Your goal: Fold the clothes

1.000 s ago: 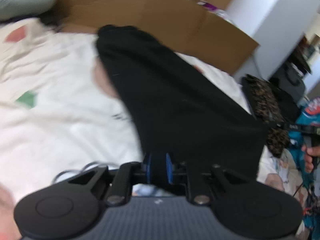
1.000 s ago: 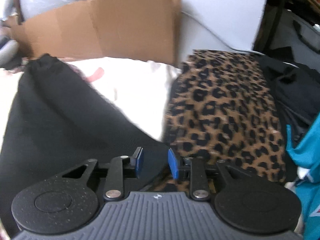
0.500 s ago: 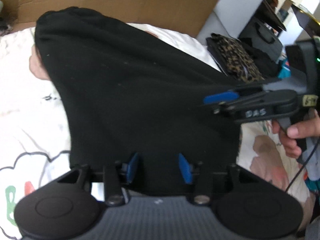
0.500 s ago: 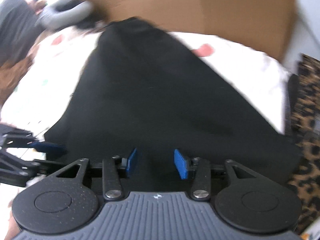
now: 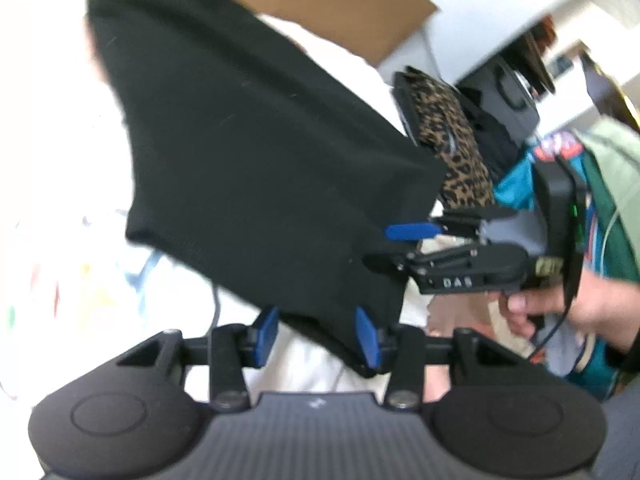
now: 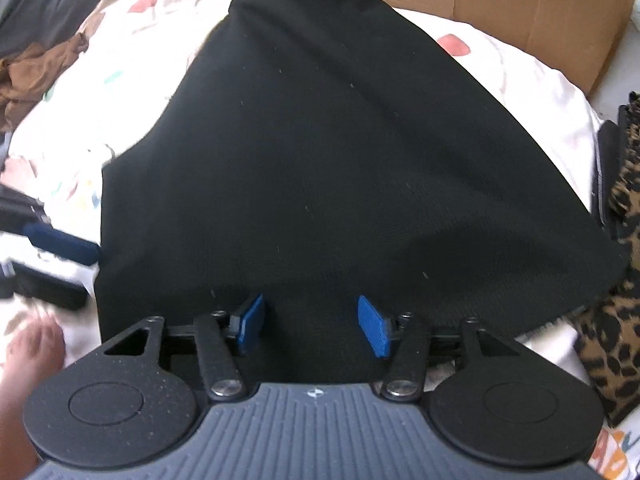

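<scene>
White bedding [image 6: 516,80] with small coloured prints covers the work surface, and the black garment [image 6: 340,152] lies spread on it, narrow at its gathered far end by the cardboard box [image 6: 540,4] and flaring to a wide hem on the near side. Its long axis runs from that gathered end straight toward the right gripper [image 6: 312,324], so the garment lies directly ahead of that tool and the hem sits under and between its blue pads. The jaws there stand fairly wide and have just been opening; cloth lies between them, but the pads do not press on it. The left gripper [image 5: 316,334] is at the hem's left corner, jaws moderately apart after closing in slightly, with the corner's edge draped between the pads, seemingly against one pad but not pinched. Both tools are about equally near the hem, one toward each side of it, which suits a fold carrying the hem up toward the gathered end. In the left view the right gripper [image 5: 412,232] shows side-on, gripped by a hand [image 5: 560,308]. To the garment's right lies a leopard-print piece [image 6: 616,320], flat and apparently folded; beyond it, teal cloth [image 5: 516,188]. What the box holds cannot be told.
</scene>
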